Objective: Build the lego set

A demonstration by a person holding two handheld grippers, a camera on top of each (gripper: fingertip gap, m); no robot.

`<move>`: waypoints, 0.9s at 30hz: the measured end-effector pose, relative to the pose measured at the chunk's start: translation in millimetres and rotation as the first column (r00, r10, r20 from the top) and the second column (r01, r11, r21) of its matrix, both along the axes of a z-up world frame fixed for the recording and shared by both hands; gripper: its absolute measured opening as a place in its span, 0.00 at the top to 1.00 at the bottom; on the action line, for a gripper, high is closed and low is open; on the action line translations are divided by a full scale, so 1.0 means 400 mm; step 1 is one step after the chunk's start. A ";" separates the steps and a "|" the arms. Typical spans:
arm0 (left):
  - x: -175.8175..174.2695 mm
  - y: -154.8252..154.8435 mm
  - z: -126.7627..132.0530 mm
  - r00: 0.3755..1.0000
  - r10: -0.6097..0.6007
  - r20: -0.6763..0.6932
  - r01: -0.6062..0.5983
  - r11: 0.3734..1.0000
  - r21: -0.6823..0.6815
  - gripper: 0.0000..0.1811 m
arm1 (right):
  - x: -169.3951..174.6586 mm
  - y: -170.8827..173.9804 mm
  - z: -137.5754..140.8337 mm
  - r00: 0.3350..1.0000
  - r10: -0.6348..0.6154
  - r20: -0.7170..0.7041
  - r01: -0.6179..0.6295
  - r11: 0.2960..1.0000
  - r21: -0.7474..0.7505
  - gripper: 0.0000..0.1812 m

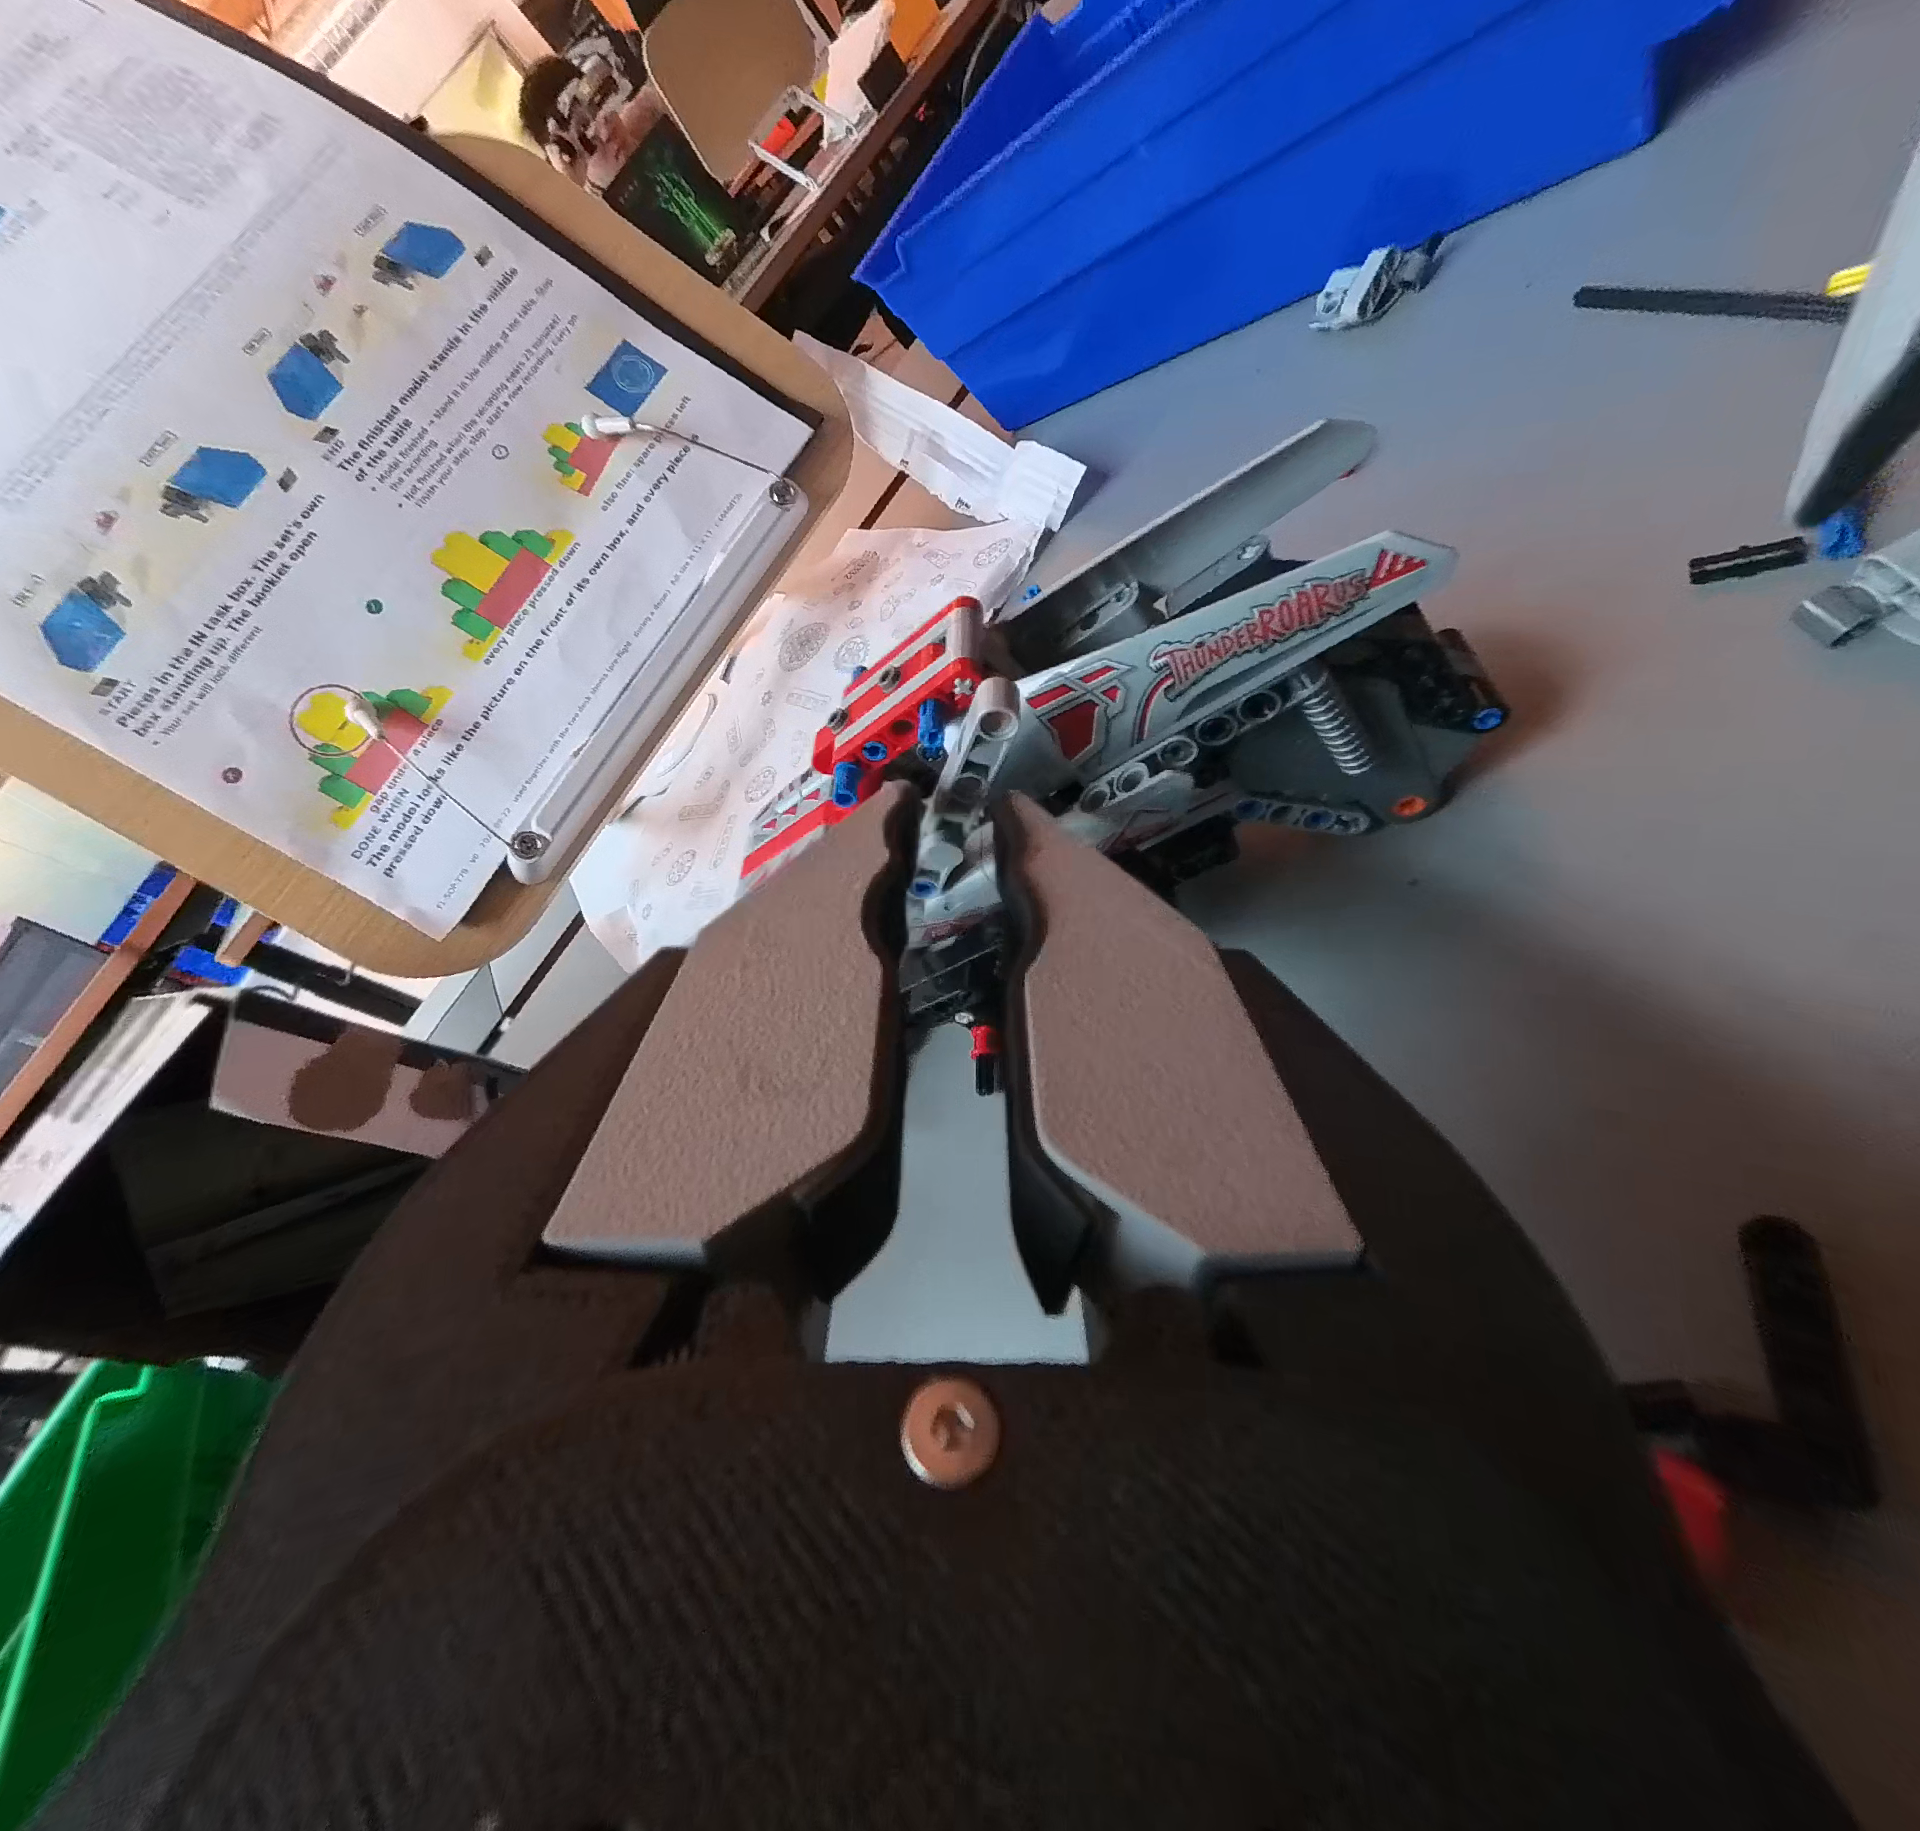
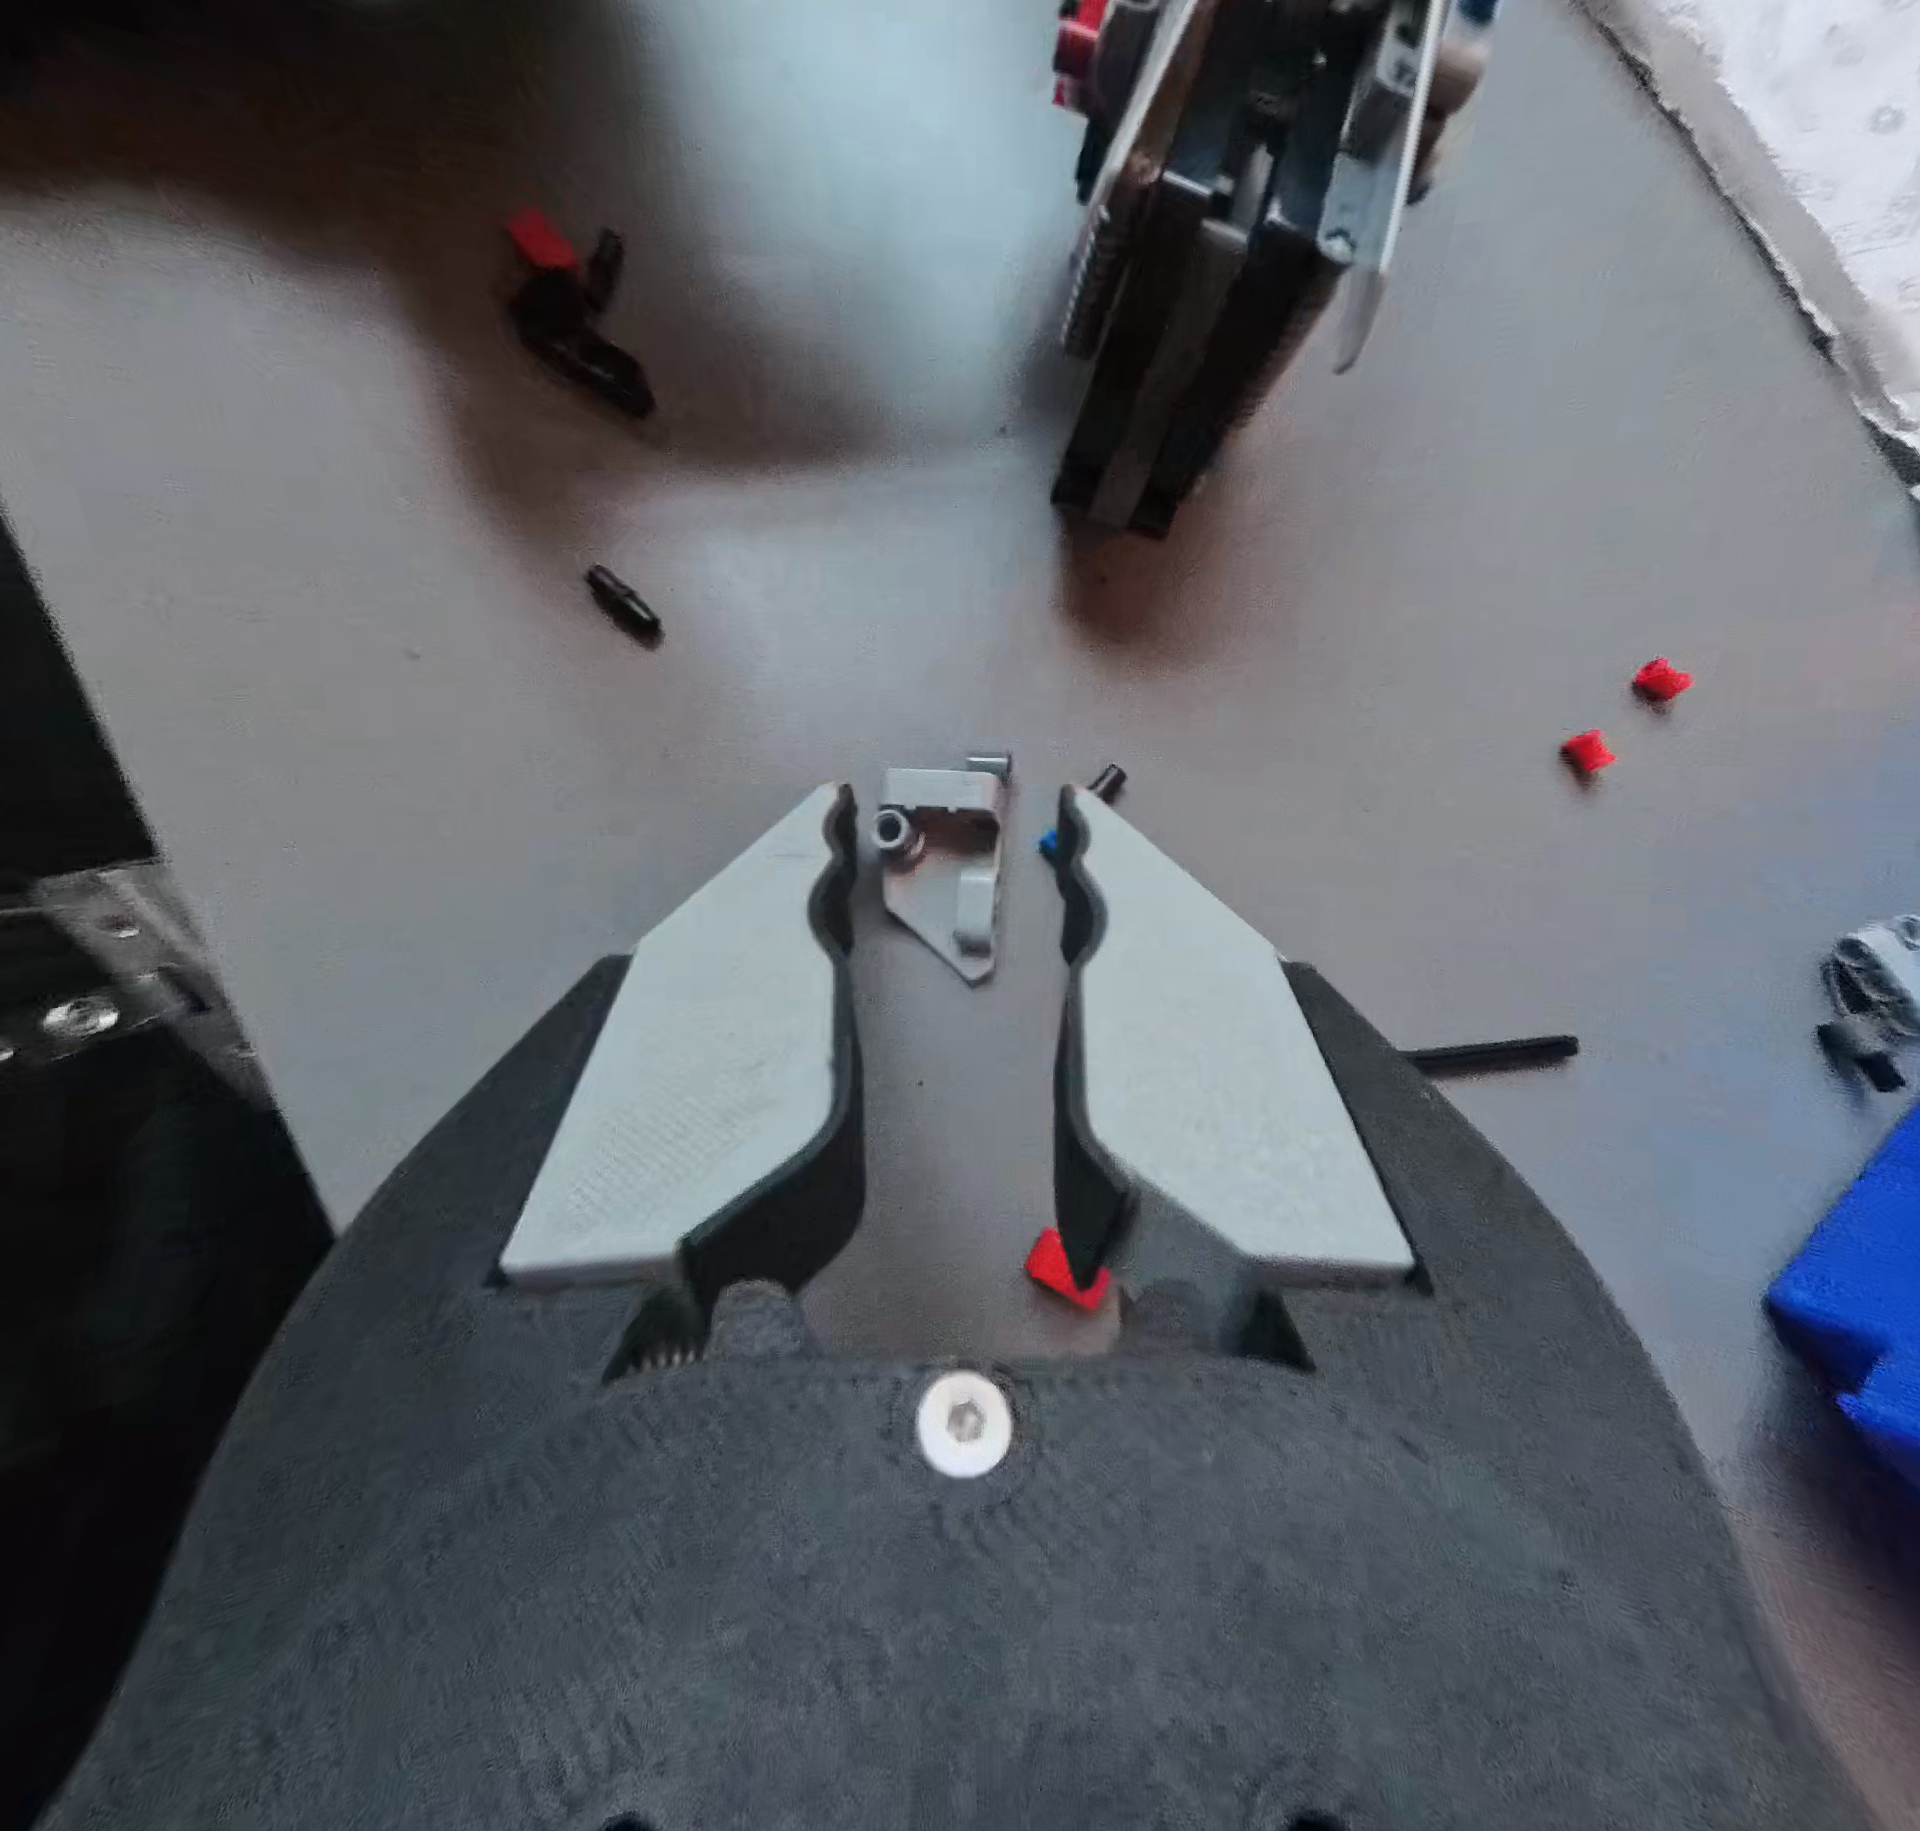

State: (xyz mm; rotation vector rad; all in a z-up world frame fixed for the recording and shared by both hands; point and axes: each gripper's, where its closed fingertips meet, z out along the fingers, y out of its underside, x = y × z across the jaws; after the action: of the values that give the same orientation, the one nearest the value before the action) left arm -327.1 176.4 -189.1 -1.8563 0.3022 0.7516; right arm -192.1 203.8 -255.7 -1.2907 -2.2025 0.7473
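Grey table (image 2: 312,742), loose grey panel (image 2: 951,862) between open right hand-held gripper (image 2: 951,805) fingers.

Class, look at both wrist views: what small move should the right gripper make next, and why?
Probably lower the right gripper and close on the grey panel piece: its jaws are open with the piece lying on the table between the fingertips, while the left gripper grips the model.

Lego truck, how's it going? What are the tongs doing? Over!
Left tongs shut on truck, steadying it. Right tongs open, poised around grey panel on table. Small blue piece close by right fingertip.
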 end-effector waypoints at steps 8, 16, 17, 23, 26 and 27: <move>0.086 -0.062 0.111 0.995 -0.093 0.047 0.089 0.992 0.087 0.91 | 0.020 -0.052 0.072 0.924 0.186 -0.334 -0.096 0.959 0.267 0.89; 0.354 -0.075 0.040 0.633 -0.396 0.666 0.534 0.845 -0.006 0.94 | 0.064 -0.164 0.173 0.656 0.490 -0.574 -0.026 0.774 0.632 0.89; 0.362 -0.076 0.032 0.602 -0.395 0.694 0.550 0.835 -0.001 0.94 | 0.065 -0.169 0.176 0.649 0.501 -0.572 -0.034 0.771 0.636 0.89; 0.398 -0.073 0.021 0.489 -0.429 0.759 0.610 0.790 0.053 0.95 | 0.058 -0.172 0.171 0.644 0.531 -0.550 -0.061 0.753 0.656 0.89; 0.393 -0.068 0.017 0.448 -0.443 0.777 0.607 0.789 0.100 0.97 | 0.057 -0.175 0.168 0.665 0.494 -0.560 -0.106 0.805 0.583 0.89; 0.391 -0.069 0.016 0.446 -0.458 0.769 0.611 0.784 0.113 0.97 | 0.056 -0.175 0.166 0.682 0.466 -0.564 -0.148 0.843 0.517 0.89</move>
State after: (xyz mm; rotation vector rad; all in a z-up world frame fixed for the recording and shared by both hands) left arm -170.6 148.9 -182.8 -1.9044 0.3777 -0.5729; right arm -169.9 134.0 -189.4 -0.3065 -1.8192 0.6508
